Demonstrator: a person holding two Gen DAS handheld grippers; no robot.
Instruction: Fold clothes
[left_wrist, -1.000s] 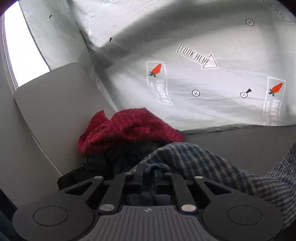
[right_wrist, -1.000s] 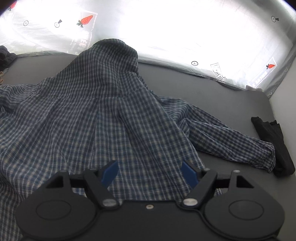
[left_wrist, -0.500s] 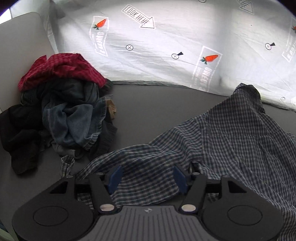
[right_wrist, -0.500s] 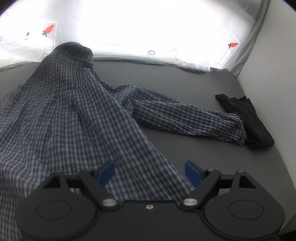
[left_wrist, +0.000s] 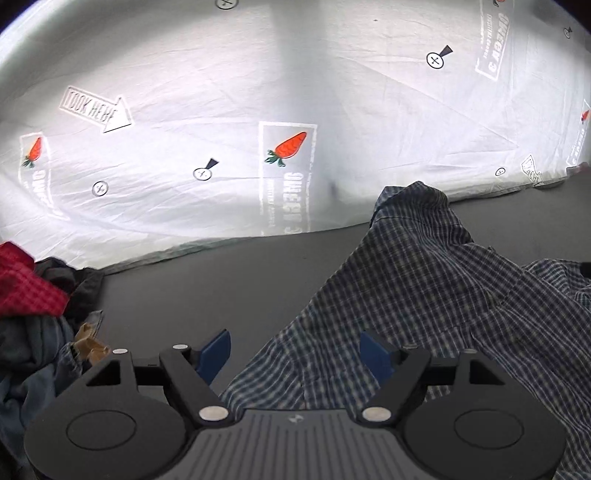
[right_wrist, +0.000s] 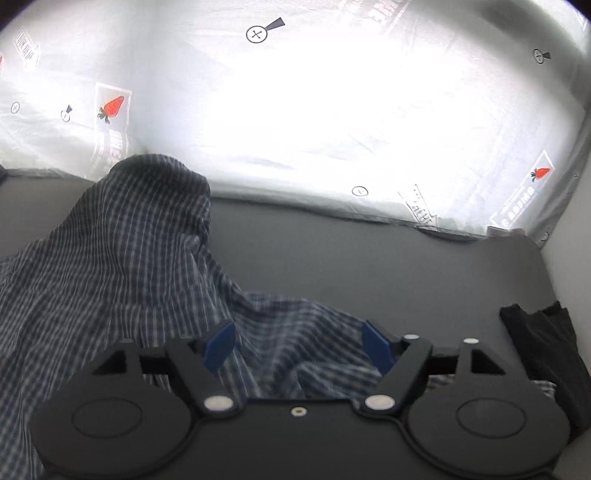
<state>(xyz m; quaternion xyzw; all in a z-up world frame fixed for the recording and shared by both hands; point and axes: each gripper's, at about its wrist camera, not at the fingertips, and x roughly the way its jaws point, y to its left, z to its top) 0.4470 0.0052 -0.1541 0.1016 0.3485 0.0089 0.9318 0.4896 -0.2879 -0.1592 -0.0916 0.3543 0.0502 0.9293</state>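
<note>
A blue plaid shirt (left_wrist: 424, 295) lies rumpled across the grey tabletop (left_wrist: 221, 280). Both tongs — left tongs (left_wrist: 295, 350) and right tongs (right_wrist: 295, 345) — hover over its fabric, spread wide, gripping nothing. A heap of clothes (left_wrist: 33, 295) sits at the left edge.

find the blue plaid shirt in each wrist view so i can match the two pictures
Left wrist: blue plaid shirt fills the lower right, its raised collar end near centre right.
Right wrist: the shirt fills the left and lower centre, its peak upper left.
Shared landmark: the white carrot-print sheet behind the shirt's peak.
</note>
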